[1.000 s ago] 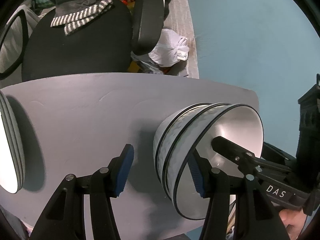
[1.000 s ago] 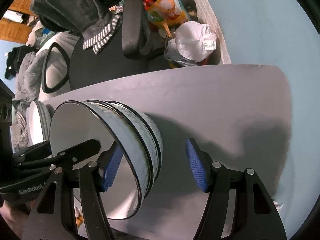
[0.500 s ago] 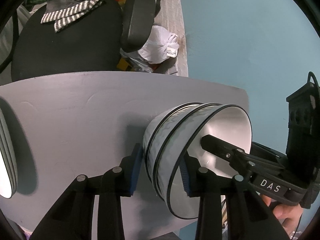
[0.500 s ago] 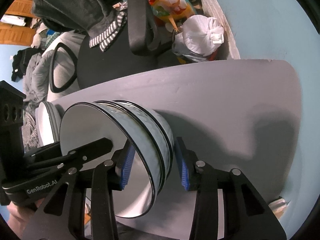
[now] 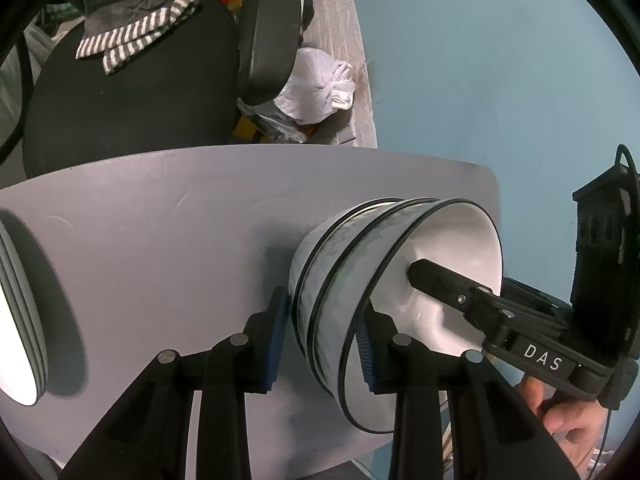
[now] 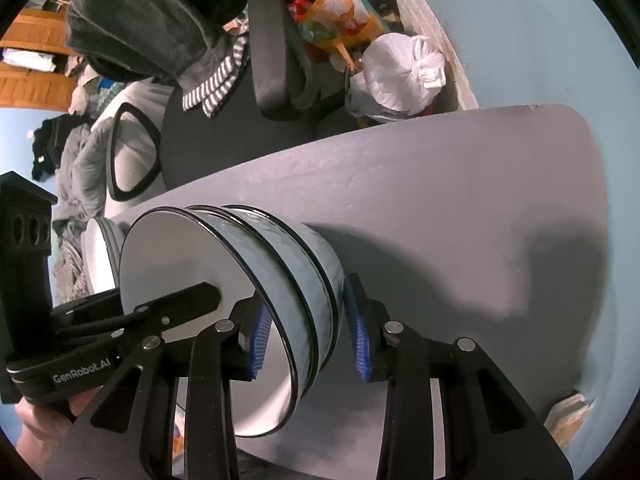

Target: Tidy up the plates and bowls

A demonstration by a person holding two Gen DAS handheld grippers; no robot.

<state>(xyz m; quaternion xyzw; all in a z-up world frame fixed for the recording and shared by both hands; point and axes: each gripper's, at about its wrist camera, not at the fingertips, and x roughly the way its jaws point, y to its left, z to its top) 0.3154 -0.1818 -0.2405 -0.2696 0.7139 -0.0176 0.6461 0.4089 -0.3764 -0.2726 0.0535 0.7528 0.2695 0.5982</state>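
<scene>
A stack of three nested bowls (image 5: 352, 264), pale blue outside with black rims and white inside, stands on the grey table (image 5: 160, 220). My left gripper (image 5: 322, 338) is shut on the stack's wall, one finger outside and one inside. My right gripper (image 6: 308, 332) is shut on the opposite side of the same bowl stack (image 6: 296, 276). A stack of white plates (image 5: 16, 312) lies at the table's left end; it also shows behind the bowls in the right wrist view (image 6: 98, 256).
A black office chair (image 5: 132, 80) with a striped cloth on it stands beyond the table's far edge. A white plastic bag (image 5: 316, 84) and clutter lie on the floor by the blue wall (image 5: 500, 60). The table's right edge is close to the bowls.
Both grippers went from wide open around the bowl stack to closed on its walls. Both views have moved slightly closer to the bowls.
</scene>
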